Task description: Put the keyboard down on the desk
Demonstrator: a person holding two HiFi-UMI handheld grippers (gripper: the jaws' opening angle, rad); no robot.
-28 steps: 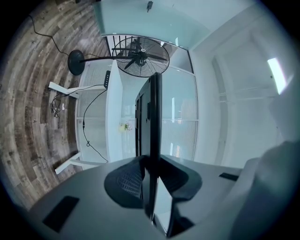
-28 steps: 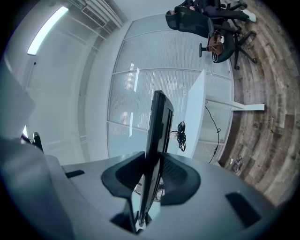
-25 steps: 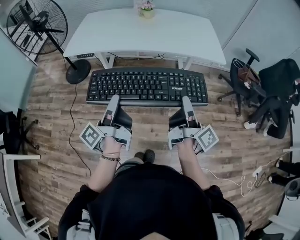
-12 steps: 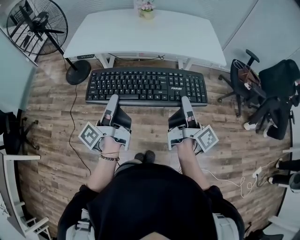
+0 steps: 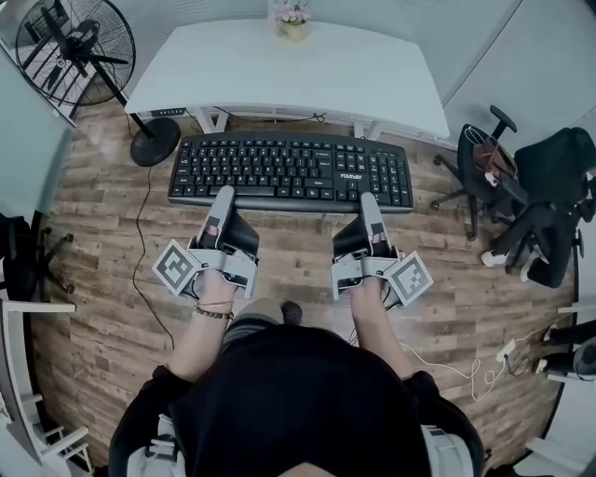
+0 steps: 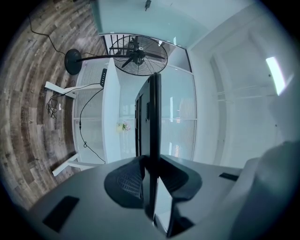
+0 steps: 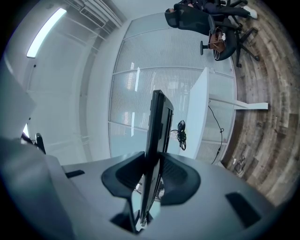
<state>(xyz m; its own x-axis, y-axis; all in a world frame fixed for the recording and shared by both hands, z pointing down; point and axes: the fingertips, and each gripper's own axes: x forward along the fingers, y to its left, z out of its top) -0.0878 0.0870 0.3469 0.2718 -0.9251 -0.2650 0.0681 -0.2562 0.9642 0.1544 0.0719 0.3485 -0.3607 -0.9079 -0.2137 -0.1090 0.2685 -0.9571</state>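
Note:
A black keyboard point(image 5: 291, 172) hangs level in the air over the wooden floor, just short of the white desk point(image 5: 289, 65). My left gripper point(image 5: 224, 197) is shut on its near edge left of centre. My right gripper point(image 5: 367, 201) is shut on the same edge right of centre. In the left gripper view the keyboard point(image 6: 150, 122) shows edge-on, clamped between the dark pads point(image 6: 124, 183). The right gripper view shows the keyboard point(image 7: 157, 131) pinched the same way between its pads point(image 7: 178, 180). The desk top point(image 6: 110, 117) lies ahead of both grippers.
A small flower pot point(image 5: 292, 20) stands at the desk's far edge. A standing fan point(image 5: 79, 56) is left of the desk, its cable trailing over the floor. Office chairs point(image 5: 521, 186) with dark clothing crowd the right side. A white cable point(image 5: 466, 359) lies on the floor at lower right.
The keyboard and both grippers have barely shifted in the picture. Both grips are unchanged. The person's feet below have moved a little.

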